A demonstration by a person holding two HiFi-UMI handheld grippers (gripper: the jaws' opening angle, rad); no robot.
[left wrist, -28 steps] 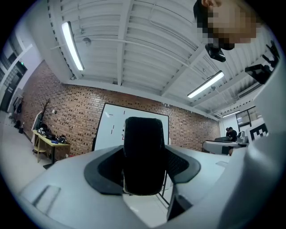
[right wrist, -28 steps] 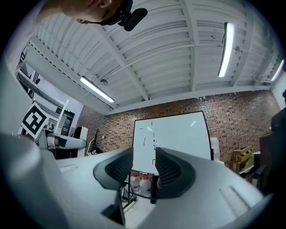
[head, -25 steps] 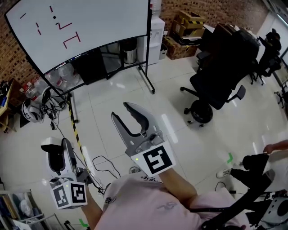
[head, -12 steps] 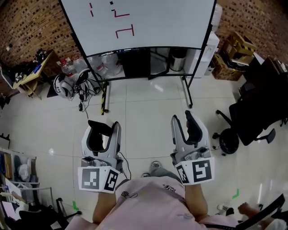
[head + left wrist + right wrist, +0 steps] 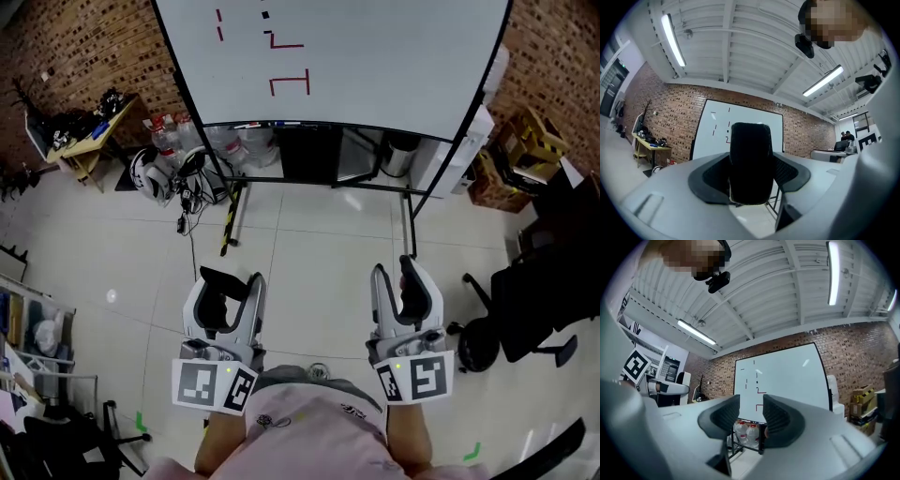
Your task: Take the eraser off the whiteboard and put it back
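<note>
The whiteboard stands ahead on a black wheeled frame, with red marker lines and a small black mark on it. My left gripper is at the lower left of the head view, shut on a black eraser. In the left gripper view the eraser fills the gap between the jaws and hides part of the whiteboard. My right gripper is held level beside it, open by a narrow gap with nothing in it. Through that gap, in the right gripper view, the whiteboard shows.
Water bottles and a helmet lie by the board's left foot, near a cluttered wooden table. A yellow-black striped post leans below the board. A black office chair and cardboard boxes stand at the right.
The head view has swung round to face the whiteboard squarely. Both grippers have come forward toward it and now sit side by side; the left still holds the eraser.
</note>
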